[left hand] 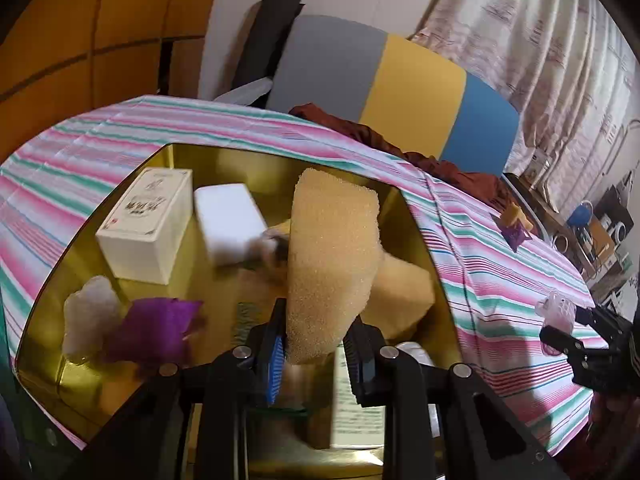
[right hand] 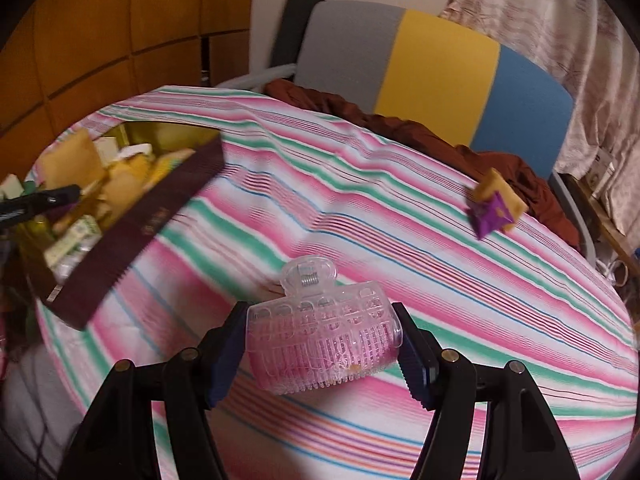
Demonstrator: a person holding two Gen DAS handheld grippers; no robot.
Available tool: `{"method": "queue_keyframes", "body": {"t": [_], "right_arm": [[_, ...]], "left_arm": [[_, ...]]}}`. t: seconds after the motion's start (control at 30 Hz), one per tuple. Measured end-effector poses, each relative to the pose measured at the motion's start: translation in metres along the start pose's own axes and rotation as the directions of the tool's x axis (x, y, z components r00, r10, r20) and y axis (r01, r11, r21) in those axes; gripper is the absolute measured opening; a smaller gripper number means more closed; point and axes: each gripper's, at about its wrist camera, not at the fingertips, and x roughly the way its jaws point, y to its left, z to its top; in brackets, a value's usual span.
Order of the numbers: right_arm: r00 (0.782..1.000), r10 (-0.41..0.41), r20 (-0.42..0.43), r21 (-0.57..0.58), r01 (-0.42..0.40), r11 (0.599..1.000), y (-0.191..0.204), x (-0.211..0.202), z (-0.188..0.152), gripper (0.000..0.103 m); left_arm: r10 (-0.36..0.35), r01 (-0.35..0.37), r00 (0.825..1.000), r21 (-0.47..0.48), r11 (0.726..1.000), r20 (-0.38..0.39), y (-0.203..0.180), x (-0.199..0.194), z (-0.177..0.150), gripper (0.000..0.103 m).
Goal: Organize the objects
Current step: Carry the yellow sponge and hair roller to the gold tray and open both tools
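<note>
Left wrist view: gold-lined box (left hand: 52,292) filling the lower left and centre, its near rim at the bottom edge, its far rim meeting the striped cloth (left hand: 240,128) across the middle. Little free floor inside: white carton (left hand: 146,224) and white block (left hand: 228,226) at upper left, white lump (left hand: 90,312) and purple wrapper (left hand: 156,330) at lower left, more sponge pieces at right. Left gripper (left hand: 316,354) at bottom centre, pinching a tan sponge (left hand: 332,256) that stands up between the pads over the box. Open cloth to the right, up to the table edge; right gripper (left hand: 568,328) at the right border.

Right wrist view: wide bare cloth (right hand: 360,200) across the middle, falling away at right and bottom left. Maroon outer wall of the box (right hand: 132,236) at left; small purple-and-yellow pair (right hand: 496,206) near the far right edge. Right gripper (right hand: 324,344) at bottom centre, pads pressed on both ends of a clear pink hair roller clip (right hand: 324,336).
</note>
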Motion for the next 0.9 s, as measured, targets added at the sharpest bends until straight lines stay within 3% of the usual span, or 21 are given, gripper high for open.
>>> {"method": "queue_keyframes", "body": {"t": [0.2, 0.3, 0.47, 0.6, 0.73, 0.9], "right_arm": [[0.998, 0.062, 0.023, -0.014, -0.061, 0.998, 0.043, -0.007, 0.007, 0.069], [0.996, 0.090, 0.020, -0.010, -0.090, 0.996, 0.058, -0.006, 0.011, 0.069], [0.992, 0.123, 0.029, -0.012, -0.123, 0.992, 0.075, -0.005, 0.020, 0.069], [0.990, 0.139, 0.038, -0.008, -0.139, 0.990, 0.086, -0.004, 0.031, 0.069], [0.985, 0.168, 0.044, 0.012, -0.169, 0.986, 0.095, 0.001, 0.048, 0.069], [0.975, 0.216, 0.053, 0.005, -0.216, 0.976, 0.117, 0.010, 0.074, 0.069]], "left_arm": [[-0.037, 0.036, 0.999, -0.048, 0.998, -0.020, 0.021, 0.000, -0.003, 0.028], [-0.065, 0.064, 0.997, -0.020, 0.998, -0.039, 0.021, -0.003, -0.007, 0.033], [0.003, -0.003, 1.000, 0.049, 0.999, -0.001, 0.018, -0.022, -0.016, 0.047], [0.079, -0.080, 0.993, 0.001, 0.997, 0.092, 0.030, -0.042, -0.015, 0.049], [0.085, -0.078, 0.989, -0.058, 0.995, 0.124, 0.041, -0.050, -0.013, 0.050], [0.088, -0.080, 0.990, -0.071, 0.994, 0.107, 0.039, -0.048, -0.016, 0.050]]}}
